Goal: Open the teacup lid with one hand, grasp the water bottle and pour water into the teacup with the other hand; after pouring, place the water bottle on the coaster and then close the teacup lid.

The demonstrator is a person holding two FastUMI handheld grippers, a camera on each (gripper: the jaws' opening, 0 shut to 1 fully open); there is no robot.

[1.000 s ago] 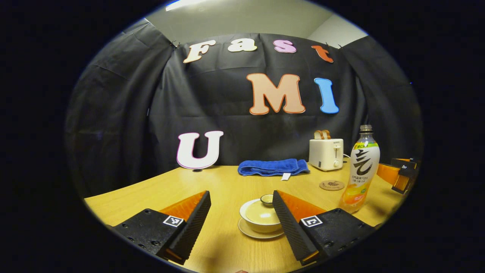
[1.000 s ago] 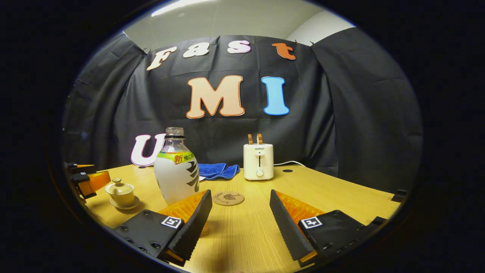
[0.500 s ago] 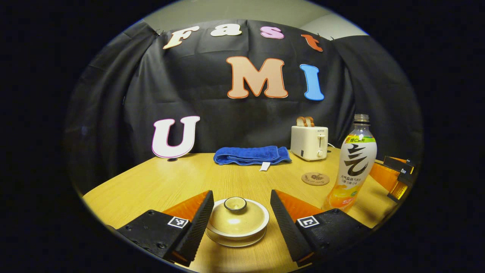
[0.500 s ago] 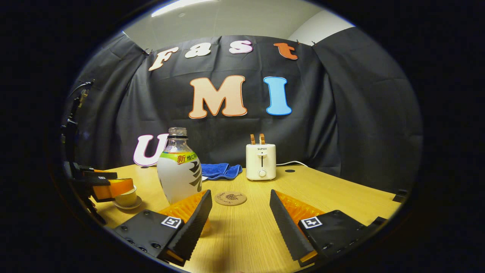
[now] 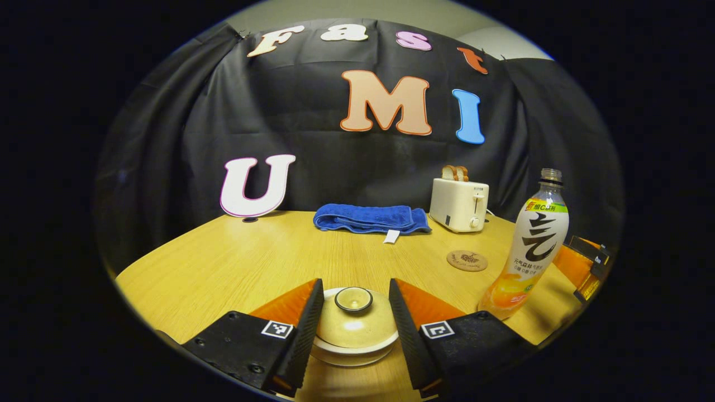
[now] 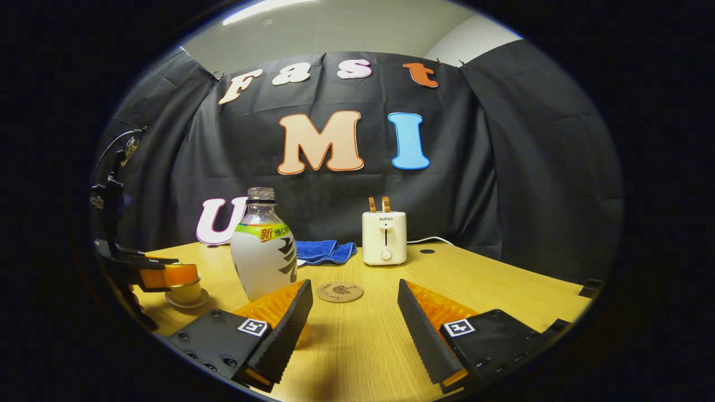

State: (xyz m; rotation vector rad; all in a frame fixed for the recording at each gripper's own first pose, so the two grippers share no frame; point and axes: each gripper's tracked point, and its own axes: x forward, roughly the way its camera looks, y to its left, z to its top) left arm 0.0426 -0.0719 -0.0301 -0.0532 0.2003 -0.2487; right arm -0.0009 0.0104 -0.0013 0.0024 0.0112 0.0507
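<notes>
A cream lidded teacup (image 5: 354, 326) on its saucer sits between the fingers of my left gripper (image 5: 355, 287). The jaws flank the lid's dome and stand apart from its knob (image 5: 353, 300), so the gripper is open. In the right gripper view the left gripper (image 6: 167, 274) covers the top of the teacup (image 6: 186, 292). The uncapped water bottle (image 6: 262, 251) stands upright just beyond the left finger of my right gripper (image 6: 353, 287), which is open and holds nothing. The round coaster (image 6: 339, 292) lies ahead of it. The bottle (image 5: 533, 245) stands right of the cup.
A white toaster (image 6: 383, 237) with bread slices stands at the back of the wooden table (image 6: 503, 279). A folded blue towel (image 5: 371, 218) lies left of it. The coaster (image 5: 467, 261) lies between toaster and bottle.
My left gripper moved forward and down over the teacup and narrowed its jaws around the lid. The right gripper stayed still.
</notes>
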